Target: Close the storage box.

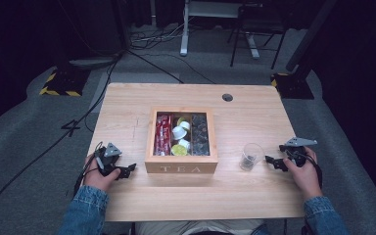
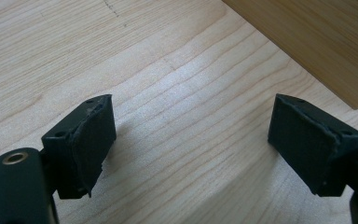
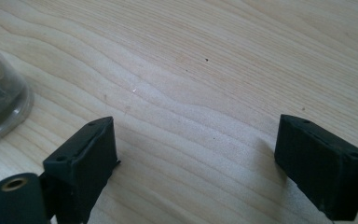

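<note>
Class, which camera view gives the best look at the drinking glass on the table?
The high view: the glass stands whole and upright between the tea box and the right gripper. The right gripper view catches just its base at the left edge. The left gripper view faces bare tabletop and the box's corner.

In the right gripper view, the glass (image 3: 0, 93) is cut off by the left edge, and its content is blurred. In the left gripper view, just a corner of the box (image 2: 317, 42) is seen. In the high view, the small items in the box (image 1: 181, 169) are too small to be identified.
</note>
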Available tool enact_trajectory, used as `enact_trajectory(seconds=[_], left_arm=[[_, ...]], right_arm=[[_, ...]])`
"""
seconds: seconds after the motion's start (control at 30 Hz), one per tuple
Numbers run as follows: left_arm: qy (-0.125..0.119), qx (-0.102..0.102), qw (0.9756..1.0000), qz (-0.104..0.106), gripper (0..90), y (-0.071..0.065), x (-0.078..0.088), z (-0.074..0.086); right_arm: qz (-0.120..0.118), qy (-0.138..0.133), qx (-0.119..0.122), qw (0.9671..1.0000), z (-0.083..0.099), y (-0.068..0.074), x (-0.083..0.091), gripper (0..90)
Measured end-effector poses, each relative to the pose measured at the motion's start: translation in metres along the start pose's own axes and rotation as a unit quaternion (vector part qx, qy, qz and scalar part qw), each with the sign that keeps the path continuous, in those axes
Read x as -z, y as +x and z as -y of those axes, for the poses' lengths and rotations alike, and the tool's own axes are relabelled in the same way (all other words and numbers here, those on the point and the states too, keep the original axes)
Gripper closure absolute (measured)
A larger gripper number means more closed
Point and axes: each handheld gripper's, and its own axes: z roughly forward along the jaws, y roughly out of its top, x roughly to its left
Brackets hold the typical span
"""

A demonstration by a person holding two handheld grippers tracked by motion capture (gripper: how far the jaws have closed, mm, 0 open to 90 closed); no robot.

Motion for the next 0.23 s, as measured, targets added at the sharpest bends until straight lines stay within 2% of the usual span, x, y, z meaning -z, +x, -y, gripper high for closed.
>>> enact_trajectory(seconds=[0.23], left_arm=[[0.0,0.0,1.0,0.0,15.4,-0.0001,0.0,0.0]], right_arm=[[0.0,0.0,0.0,1.0,-0.0001,0.0,-0.0003,12.1]])
